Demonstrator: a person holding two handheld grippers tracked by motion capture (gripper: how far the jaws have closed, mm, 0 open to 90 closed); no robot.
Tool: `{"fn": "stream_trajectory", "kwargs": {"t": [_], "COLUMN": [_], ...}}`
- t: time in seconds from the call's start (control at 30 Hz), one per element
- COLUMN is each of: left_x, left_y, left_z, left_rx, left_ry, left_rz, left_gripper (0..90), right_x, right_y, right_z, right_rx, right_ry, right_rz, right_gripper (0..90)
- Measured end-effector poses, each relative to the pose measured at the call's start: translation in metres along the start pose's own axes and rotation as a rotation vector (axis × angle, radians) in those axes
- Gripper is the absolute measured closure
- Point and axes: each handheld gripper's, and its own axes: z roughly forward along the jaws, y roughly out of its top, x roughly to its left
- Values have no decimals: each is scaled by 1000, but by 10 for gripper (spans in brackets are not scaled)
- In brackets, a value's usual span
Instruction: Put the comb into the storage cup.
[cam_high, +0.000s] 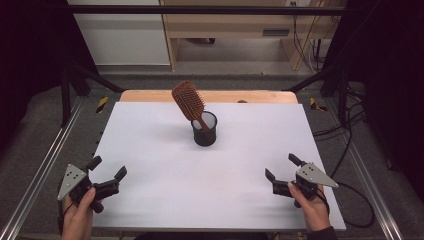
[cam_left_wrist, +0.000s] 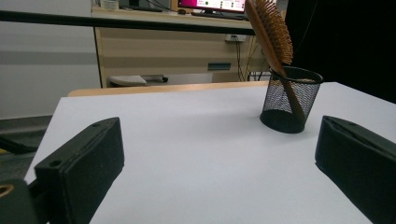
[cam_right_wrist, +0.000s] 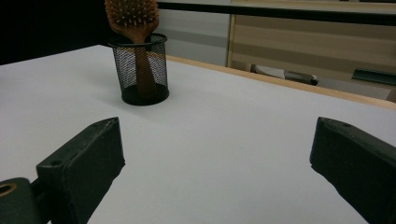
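The wooden brush (cam_high: 189, 100), stiff and light, leans toward 11 o'clock from the mesh cup (cam_high: 204, 130) mid-surface; its head looks easiest to pinch, while both grippers (cam_high: 106, 170) (cam_high: 282, 167) wait with jaws apart.

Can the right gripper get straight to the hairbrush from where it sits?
Probably yes: the right gripper is open, and bare white table lies between it and the hairbrush, standing handle-down in the mesh cup.

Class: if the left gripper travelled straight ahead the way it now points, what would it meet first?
Probably nothing: the left gripper faces bare white tabletop; the mesh cup sits right of its line.
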Motion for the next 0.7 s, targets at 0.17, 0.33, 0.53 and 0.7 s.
{"fn": "stream_trajectory", "kwargs": {"t": [0.17, 0.33, 0.53, 0.7], "left_x": [-4, -7, -10, -15], "left_y": [-4, -6, -7, -7], "left_z": [0, 0, -1, -3], "left_rx": [3, 0, -14, -22], "left_ry": [-18, -37, -51, -61], "left_rz": [-8, -20, -35, -27], "left_gripper": [16, 17, 17, 17], "right_x": [1, 2, 4, 6], "right_y": [0, 0, -1, -2], "right_z": [0, 0, 3, 5], "right_rx": [2, -1, 17, 25], "right_ry": [8, 12, 17, 30], "right_rz": [-4, -6, -22, -32], "right_gripper": [34, 34, 34, 34]}}
